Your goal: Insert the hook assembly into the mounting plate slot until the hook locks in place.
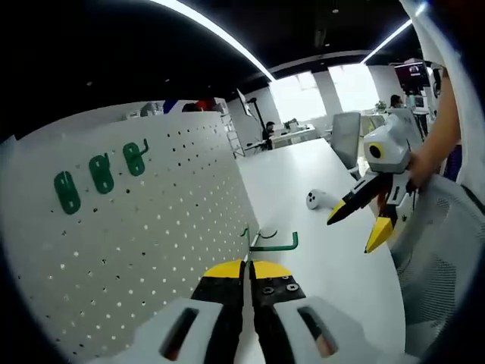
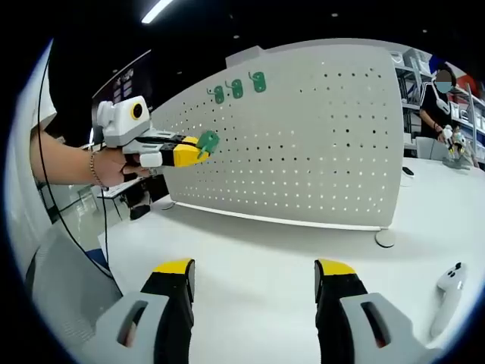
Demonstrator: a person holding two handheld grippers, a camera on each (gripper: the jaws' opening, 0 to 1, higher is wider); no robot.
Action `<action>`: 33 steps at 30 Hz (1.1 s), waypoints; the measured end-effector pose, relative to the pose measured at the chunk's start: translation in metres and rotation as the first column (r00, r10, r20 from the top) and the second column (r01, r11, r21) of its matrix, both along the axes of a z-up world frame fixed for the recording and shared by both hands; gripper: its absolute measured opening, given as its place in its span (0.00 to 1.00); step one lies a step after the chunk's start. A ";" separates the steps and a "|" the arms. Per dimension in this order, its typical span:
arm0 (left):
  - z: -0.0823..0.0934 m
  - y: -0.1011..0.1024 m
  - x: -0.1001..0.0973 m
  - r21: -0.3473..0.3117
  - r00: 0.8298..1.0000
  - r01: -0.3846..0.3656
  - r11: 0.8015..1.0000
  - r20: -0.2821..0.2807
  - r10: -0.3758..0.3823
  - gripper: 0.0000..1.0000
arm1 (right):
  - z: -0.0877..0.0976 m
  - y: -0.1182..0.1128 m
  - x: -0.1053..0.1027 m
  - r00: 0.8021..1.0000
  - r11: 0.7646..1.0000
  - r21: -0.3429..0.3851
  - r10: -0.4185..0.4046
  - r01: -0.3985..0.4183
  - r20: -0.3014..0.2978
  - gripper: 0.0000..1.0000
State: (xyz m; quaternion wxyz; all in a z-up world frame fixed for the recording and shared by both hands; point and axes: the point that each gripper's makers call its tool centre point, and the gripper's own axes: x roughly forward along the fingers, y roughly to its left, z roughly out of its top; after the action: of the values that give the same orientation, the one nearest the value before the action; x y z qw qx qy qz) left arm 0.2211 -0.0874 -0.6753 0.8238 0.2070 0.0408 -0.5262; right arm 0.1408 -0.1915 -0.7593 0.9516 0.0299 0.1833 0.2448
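Observation:
A white pegboard (image 1: 151, 227) stands upright on the table, with three green hook plates (image 1: 101, 173) mounted in a row near its top. My left gripper (image 1: 248, 269) is shut on a green hook assembly (image 1: 274, 244), whose wire hook sticks out past the jaw tips, close to the board's right edge. In the right gripper view the left gripper (image 2: 193, 148) holds the green hook assembly (image 2: 207, 142) just in front of the pegboard (image 2: 318, 136), below and left of the mounted hook plates (image 2: 237, 89). My right gripper (image 2: 254, 277) is open and holds nothing; it also hovers at the right (image 1: 371, 220).
A white controller (image 1: 321, 199) lies on the white table (image 1: 326, 258), also at the right (image 2: 449, 292). The pegboard's round foot (image 2: 386, 237) rests on the table (image 2: 258, 243). A person (image 2: 439, 98) stands in the background. Chairs and desks lie beyond.

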 end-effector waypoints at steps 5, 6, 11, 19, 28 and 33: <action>0.011 0.009 -0.007 -0.061 0.999 -0.044 0.997 0.002 0.045 0.02 | -0.001 -0.001 0.000 1.000 1.000 0.003 -0.002 0.002 -0.003 0.62; 0.012 0.011 -0.006 -0.062 0.998 -0.056 0.997 0.008 0.056 0.02 | -0.001 -0.001 0.000 1.000 1.000 0.002 -0.002 0.002 -0.005 0.62; 0.020 0.018 -0.011 -0.101 0.996 -0.091 0.991 0.001 0.092 0.02 | -0.001 0.000 -0.001 1.000 1.000 0.003 0.002 -0.002 -0.006 0.62; 0.023 0.026 -0.017 -0.130 0.991 -0.134 0.982 -0.002 0.135 0.02 | -0.002 0.001 -0.001 1.000 1.000 -0.002 0.005 -0.005 -0.008 0.61; 0.029 0.029 -0.018 -0.165 0.986 -0.166 0.972 -0.005 0.167 0.02 | -0.002 0.001 -0.001 1.000 1.000 -0.006 0.007 -0.007 -0.011 0.61; 0.031 0.029 -0.017 -0.178 0.985 -0.169 0.969 -0.011 0.170 0.02 | -0.002 0.001 -0.001 1.000 1.000 -0.003 0.006 -0.006 -0.008 0.61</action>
State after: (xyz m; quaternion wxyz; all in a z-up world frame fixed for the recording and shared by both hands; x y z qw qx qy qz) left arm 0.2036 -0.0587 -0.6439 0.8809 0.1294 0.0094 -0.4551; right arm 0.1401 -0.1909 -0.7609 0.9502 0.0289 0.1878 0.2472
